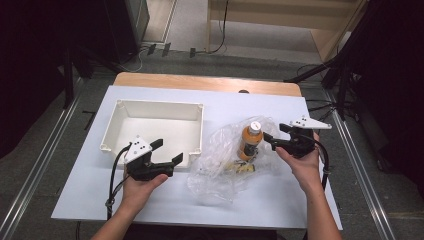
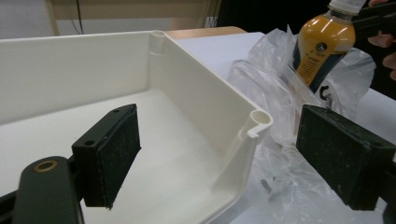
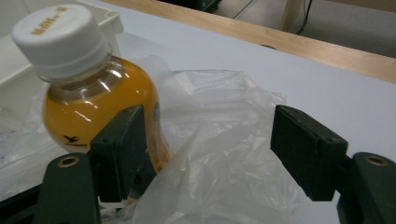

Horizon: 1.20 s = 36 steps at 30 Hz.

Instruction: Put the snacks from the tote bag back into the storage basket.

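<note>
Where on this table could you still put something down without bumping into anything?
The white bin is bare inside. The table is free along the near edge and behind the bin. It is crowded mid-right: the crumpled plastic bag spreads around the orange bottle, with the right gripper beside it.

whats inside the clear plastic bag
An orange bottle with a white cap stands in the clear plastic bag, its top poking out. Something small and yellowish lies at its foot; the crumpled film blurs it too much to identify.

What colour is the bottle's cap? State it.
White, clearest in the right gripper view: the cap tops the orange bottle.
</note>
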Motion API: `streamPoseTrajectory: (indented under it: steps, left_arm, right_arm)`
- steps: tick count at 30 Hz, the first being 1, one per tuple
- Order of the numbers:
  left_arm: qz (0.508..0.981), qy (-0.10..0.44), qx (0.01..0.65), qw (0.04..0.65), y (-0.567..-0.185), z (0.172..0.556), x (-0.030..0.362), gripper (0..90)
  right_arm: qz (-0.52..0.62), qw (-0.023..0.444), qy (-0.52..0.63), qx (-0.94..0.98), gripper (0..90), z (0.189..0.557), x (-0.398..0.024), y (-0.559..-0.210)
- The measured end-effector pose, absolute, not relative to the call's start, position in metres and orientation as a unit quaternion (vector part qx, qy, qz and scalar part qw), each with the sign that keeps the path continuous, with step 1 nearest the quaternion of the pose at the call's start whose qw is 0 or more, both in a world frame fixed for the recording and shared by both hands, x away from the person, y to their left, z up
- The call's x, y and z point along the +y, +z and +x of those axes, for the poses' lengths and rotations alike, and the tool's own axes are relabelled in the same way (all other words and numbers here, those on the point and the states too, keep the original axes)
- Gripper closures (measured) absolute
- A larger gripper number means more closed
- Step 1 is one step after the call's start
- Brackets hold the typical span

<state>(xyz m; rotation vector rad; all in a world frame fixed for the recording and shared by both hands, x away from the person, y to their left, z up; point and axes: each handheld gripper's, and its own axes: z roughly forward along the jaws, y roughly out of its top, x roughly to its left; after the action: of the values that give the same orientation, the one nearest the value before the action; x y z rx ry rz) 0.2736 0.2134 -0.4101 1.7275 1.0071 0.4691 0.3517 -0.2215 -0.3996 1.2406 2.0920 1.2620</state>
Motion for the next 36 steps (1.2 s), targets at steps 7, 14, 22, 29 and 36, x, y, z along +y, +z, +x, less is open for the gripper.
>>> streamPoseTrajectory:
  steps: [7,14,22,29,36]
  left_arm:
    - [0.713,0.210,0.428,0.514,-0.405,0.271,0.239,13.6]
    - [0.710,0.218,0.443,0.503,-0.406,0.270,0.262,13.3]
    - [0.704,0.222,0.456,0.497,-0.408,0.270,0.283,13.3]
    - [0.707,0.225,0.460,0.489,-0.410,0.269,0.290,13.3]
    - [0.706,0.226,0.467,0.483,-0.412,0.265,0.300,13.3]
  right_arm:
    - [0.428,0.186,0.466,0.752,26.7,0.348,-0.221,-0.396]
    - [0.410,0.167,0.479,0.758,25.4,0.346,-0.218,-0.392]
    - [0.388,0.151,0.476,0.775,23.0,0.346,-0.209,-0.392]
    - [0.379,0.147,0.466,0.785,22.8,0.347,-0.199,-0.391]
    - [0.377,0.140,0.465,0.789,22.8,0.349,-0.192,-0.393]
